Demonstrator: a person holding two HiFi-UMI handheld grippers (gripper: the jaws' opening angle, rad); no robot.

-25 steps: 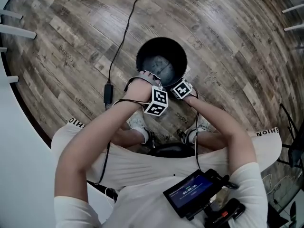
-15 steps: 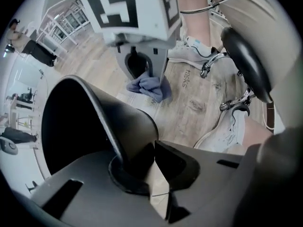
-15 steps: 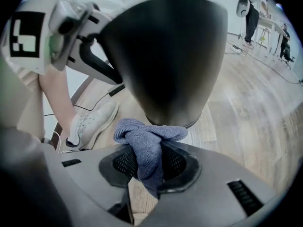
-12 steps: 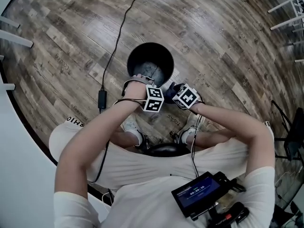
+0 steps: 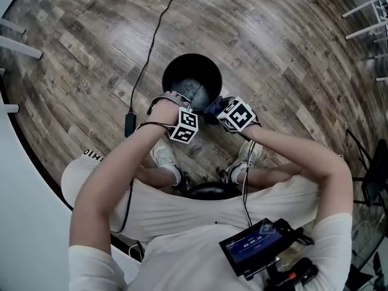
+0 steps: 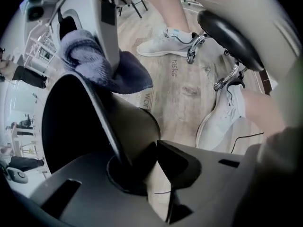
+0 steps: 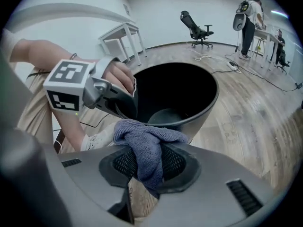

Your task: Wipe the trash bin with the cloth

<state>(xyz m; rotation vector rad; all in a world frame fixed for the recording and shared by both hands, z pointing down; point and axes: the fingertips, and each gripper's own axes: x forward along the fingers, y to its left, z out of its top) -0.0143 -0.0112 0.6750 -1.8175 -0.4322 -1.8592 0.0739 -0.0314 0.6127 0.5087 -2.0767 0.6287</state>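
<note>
Holding the cloth (image 7: 147, 143) in the right gripper (image 7: 144, 163): jaws closed on a bunched fold, the rest draped over the pads. The cloth sits just outside the near rim of the trash bin (image 5: 177, 71), at the lower right of the opening in the head view. Can't tell if it touches the wall.

The left gripper (image 6: 152, 157) points down at the near-left rim. Its jaws have just been opening. The bin wall stands between them, but a sliver of floor (image 6: 189, 86) shows beside one pad, so nothing is gripped.

The bin stands upright on the floor, mid-frame in the head view, with nothing in it and grey smears on the bottom.

Progress, as a judgement: pickup is done and the cloth is at the bin. Which surfaces are already wiped isn't readable. With the rim let go and the cloth off the surface, this looks like a re-grip between passes or the wrap-up. Possibly left: the inside bottom and the far outer wall.
</note>
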